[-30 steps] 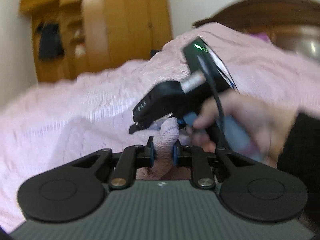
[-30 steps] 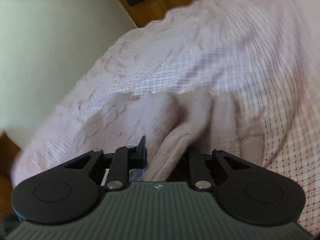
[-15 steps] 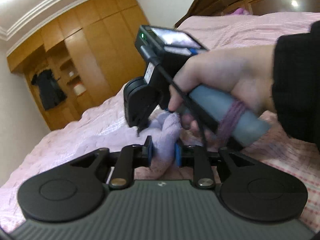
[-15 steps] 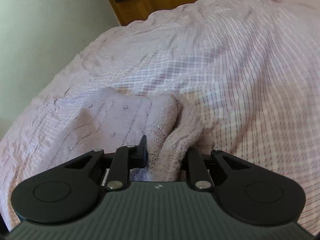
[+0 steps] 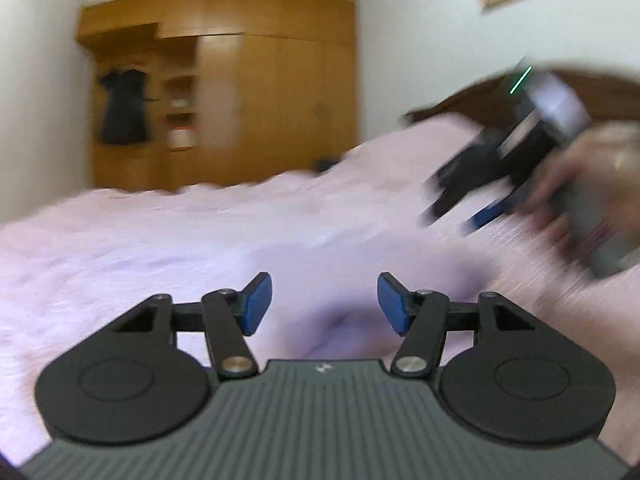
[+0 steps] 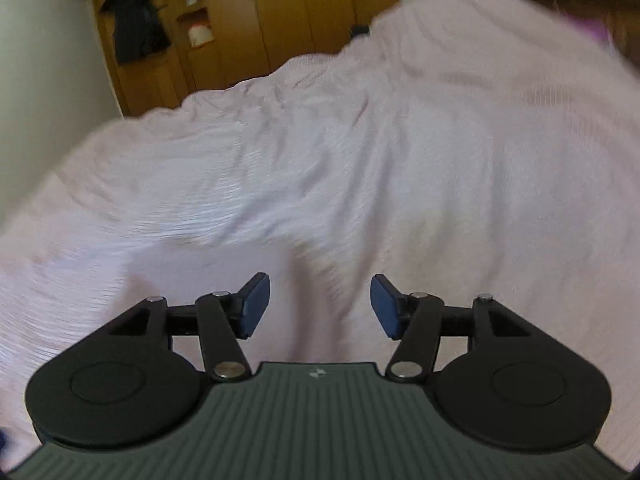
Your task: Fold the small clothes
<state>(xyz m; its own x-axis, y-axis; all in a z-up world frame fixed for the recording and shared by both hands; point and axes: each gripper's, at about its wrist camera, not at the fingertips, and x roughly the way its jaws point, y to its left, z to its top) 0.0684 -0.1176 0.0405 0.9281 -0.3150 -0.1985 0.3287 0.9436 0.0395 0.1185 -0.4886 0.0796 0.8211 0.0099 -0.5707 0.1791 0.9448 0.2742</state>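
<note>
Both views are smeared by motion blur, so the pink bedspread (image 6: 360, 152) shows little weave and the wooden wardrobe (image 5: 256, 92) behind it is soft. The small pale-lilac garment (image 6: 208, 264) lies flat on the bed just ahead of the right claw (image 6: 320, 306), its edges hard to trace; in the left view it is only a shadowed patch. The left claw (image 5: 324, 304) and the right one are both opening, with nothing between the blue pads (image 5: 256, 304). A hand (image 5: 592, 184) holding the right claw is blurred and cut off at the frame edge.
</note>
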